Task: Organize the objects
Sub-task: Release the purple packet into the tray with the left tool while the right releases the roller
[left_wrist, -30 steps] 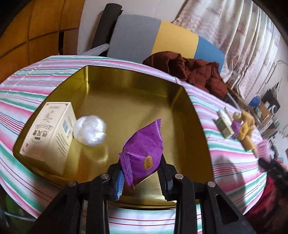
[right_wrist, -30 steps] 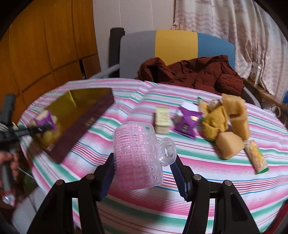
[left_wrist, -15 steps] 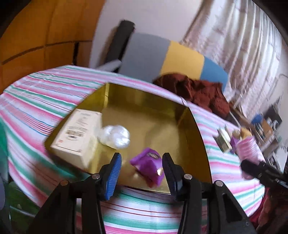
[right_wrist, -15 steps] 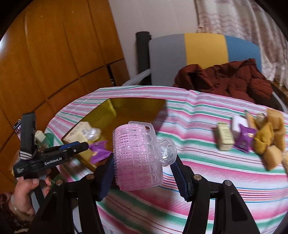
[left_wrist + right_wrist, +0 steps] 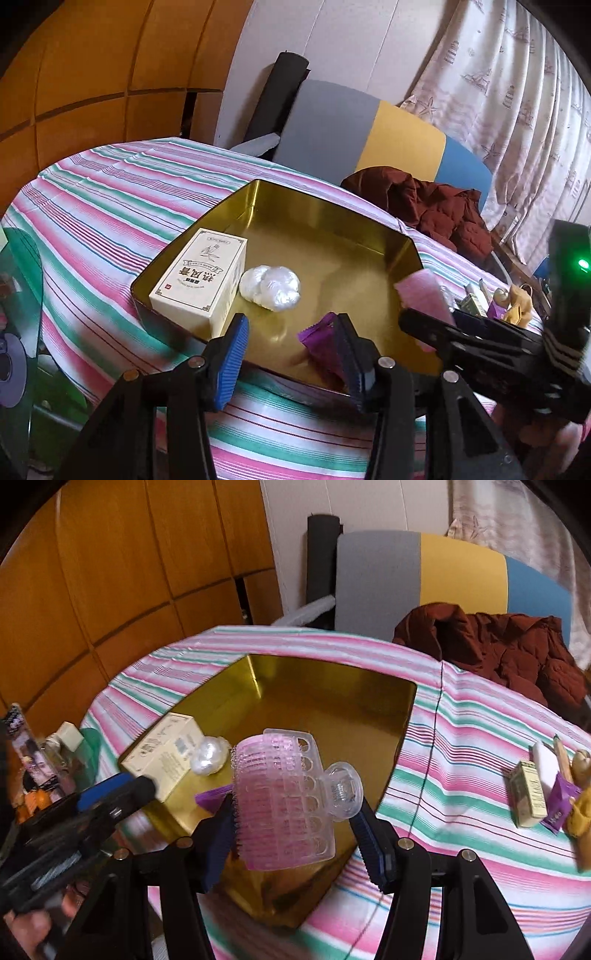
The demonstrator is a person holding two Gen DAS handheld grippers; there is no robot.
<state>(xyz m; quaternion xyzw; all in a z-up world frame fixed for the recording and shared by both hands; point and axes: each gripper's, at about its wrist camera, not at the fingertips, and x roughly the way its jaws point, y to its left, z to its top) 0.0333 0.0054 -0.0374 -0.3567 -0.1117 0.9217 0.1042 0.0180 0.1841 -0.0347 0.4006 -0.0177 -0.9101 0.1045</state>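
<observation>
A gold tin tray (image 5: 332, 218) (image 5: 332, 686) sits on the striped table. In it lie a cream box (image 5: 201, 275) (image 5: 162, 753), a white wrapped ball (image 5: 271, 282) (image 5: 208, 755) and a purple packet (image 5: 321, 345) (image 5: 210, 795). My left gripper (image 5: 291, 354) is open and empty at the tray's near rim, just above the packet. My right gripper (image 5: 295, 830) is shut on a pink hair roller with a clear clip (image 5: 284, 797) and holds it over the tray's near right side; the roller also shows in the left wrist view (image 5: 424, 291).
Loose items lie on the right of the table: a green-white box (image 5: 528, 794), a purple packet (image 5: 559, 805) and yellow-brown pieces (image 5: 583, 805). A brown jacket (image 5: 498, 650) lies on the chair behind. Bottles and clutter (image 5: 40, 768) stand beyond the table's left edge.
My left gripper opened, dropped the purple packet into the tray and pulled back. My right gripper carried the pink roller leftward, over the tray.
</observation>
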